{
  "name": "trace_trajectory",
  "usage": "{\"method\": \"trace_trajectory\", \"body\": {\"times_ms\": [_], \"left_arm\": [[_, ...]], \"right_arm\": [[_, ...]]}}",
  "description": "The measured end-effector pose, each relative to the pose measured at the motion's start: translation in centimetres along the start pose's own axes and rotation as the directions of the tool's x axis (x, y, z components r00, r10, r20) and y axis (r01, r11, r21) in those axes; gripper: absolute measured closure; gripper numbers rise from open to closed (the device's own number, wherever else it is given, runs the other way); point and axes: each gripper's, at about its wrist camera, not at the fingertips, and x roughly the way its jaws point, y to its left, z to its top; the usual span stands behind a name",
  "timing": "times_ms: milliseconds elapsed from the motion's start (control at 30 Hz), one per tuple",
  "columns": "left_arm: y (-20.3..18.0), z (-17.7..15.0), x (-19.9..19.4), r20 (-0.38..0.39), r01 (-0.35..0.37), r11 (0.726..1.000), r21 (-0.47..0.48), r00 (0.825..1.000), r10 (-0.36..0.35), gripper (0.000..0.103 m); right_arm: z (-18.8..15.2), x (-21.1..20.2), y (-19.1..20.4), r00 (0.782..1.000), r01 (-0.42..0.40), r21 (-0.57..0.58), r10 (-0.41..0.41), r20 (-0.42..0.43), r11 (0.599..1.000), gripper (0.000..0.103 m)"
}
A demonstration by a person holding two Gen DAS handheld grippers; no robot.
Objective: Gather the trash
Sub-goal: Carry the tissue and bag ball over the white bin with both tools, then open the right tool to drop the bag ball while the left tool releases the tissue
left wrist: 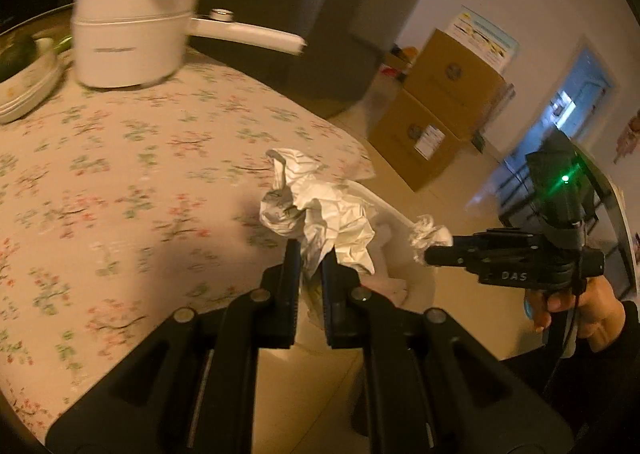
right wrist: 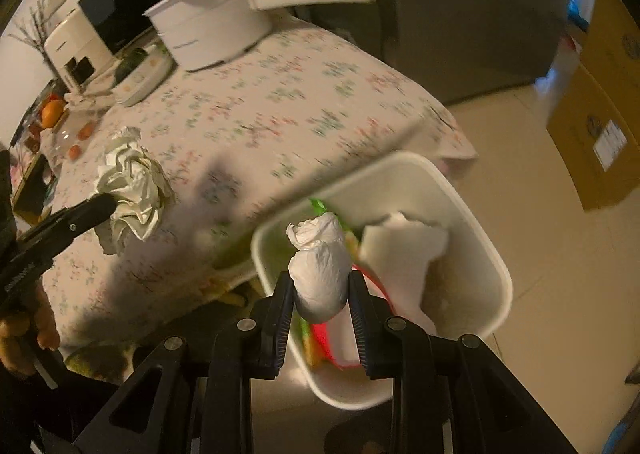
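1. Your left tongs [left wrist: 308, 254] grip a crumpled paper wad [left wrist: 320, 214] at the table [left wrist: 120, 174] edge.
2. Your right tongs [right wrist: 320, 286] pinch a tissue ball [right wrist: 320, 274], apparently above the white bin [right wrist: 480, 254].

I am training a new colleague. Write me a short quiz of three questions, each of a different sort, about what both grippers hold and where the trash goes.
1. True or false: the left gripper is shut on a crumpled paper.
2. Multiple choice: the tissue wad in the right gripper is over
A. the white pot
B. the white trash bin
C. the cardboard boxes
3. Fill in: the tablecloth on the table has a ______ print.

Key: 1 true; 2 B; 3 floral
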Motion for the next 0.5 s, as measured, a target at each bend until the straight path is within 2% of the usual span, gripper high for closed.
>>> {"method": "trace_trajectory", "body": {"times_ms": [167,200,300,500], "left_arm": [[-2.3,0.1,2.0,-0.031,0.026,0.999,0.039,0.999,-0.025,0.092],[-2.7,0.1,2.4,-0.041,0.029,0.998,0.049,0.999,-0.027,0.092],[-3.9,0.1,3.5,-0.061,0.032,0.997,0.074,0.998,-0.028,0.092],[-5.2,-0.2,5.8,-0.105,0.029,0.993,0.117,0.994,-0.017,0.092]], "right_arm": [[-0.8,0.4,-2.6,0.999,0.010,0.074,-0.008,-0.037,0.997,0.071],[-0.9,0.4,-3.2,0.999,0.010,0.096,-0.006,-0.043,0.995,0.067],[-1.0,-0.4,-4.2,1.000,0.019,0.139,-0.016,-0.023,0.990,0.044],[-1.1,-1.5,-5.3,1.000,0.024,0.158,-0.025,0.005,0.987,0.038]]}}
